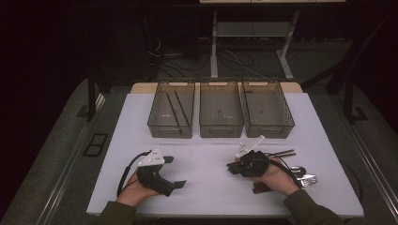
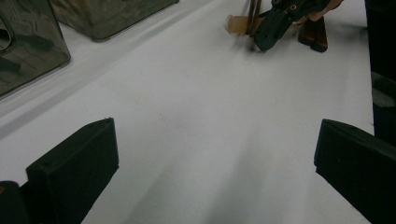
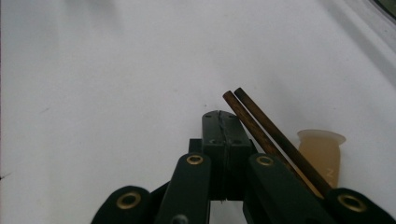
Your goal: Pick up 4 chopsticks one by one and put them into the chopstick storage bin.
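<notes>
My left gripper [image 1: 174, 172] rests on the white table [image 1: 206, 187] at the front left. It is open, and bare table lies between its wide-apart jaws in the left gripper view [image 2: 215, 158]. My right gripper [image 1: 233, 168] lies at the front right, pointing left, with its jaws shut against each other [image 3: 223, 128] and nothing between them. Two dark brown chopsticks [image 3: 261, 133] lie just beside those jaws, not between them, and run back toward the right [image 1: 282, 153]. A small beige cup-like piece [image 3: 322, 154] stands beside the chopsticks.
Three translucent bins stand in a row at the back: left [image 1: 172, 108] with two dark sticks inside, middle [image 1: 221, 108], right [image 1: 267, 108]. Metal forks [image 1: 307, 178] and dark brown pieces [image 1: 259, 188] lie by the right hand. Open table lies between the grippers.
</notes>
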